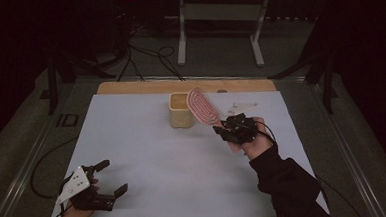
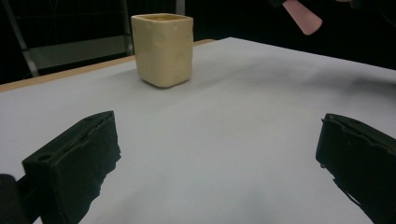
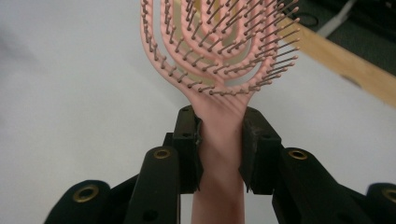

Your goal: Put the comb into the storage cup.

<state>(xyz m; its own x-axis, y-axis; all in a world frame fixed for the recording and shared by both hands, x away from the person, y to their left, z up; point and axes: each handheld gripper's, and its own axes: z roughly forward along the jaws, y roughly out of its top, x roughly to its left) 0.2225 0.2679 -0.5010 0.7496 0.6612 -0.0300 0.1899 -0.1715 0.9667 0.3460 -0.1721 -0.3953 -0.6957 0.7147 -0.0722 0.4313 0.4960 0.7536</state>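
Above the far half of the white-covered counter (image 1: 148, 156), the right gripper (image 1: 221, 128) pinches a pink hairbrush (image 1: 202, 106) by its handle, jaws pressed against both sides of the neck just below the bristled head (the right gripper view shows the grip squarely, handle running back between the jaws); the brush's long axis rises from the gripper up and away toward the far left, its head tilted over the right side of a cream square cup (image 1: 180, 110); from above, head and rim overlap, though whether they touch cannot be told. The cup stands upright near the counter's far edge, just left of the right gripper, so the brush looks due to go into it; that move turns on bringing the long axis upright over the opening. The right hand (image 1: 253, 140) is by far the nearer one. The left gripper (image 1: 107, 180) rests well apart at the near left corner, jaws spread wide and holding nothing; its own view looks across bare counter to the cup (image 2: 162, 49). Nothing lies between brush and cup; a wooden strip (image 1: 130, 87) borders the far edge.
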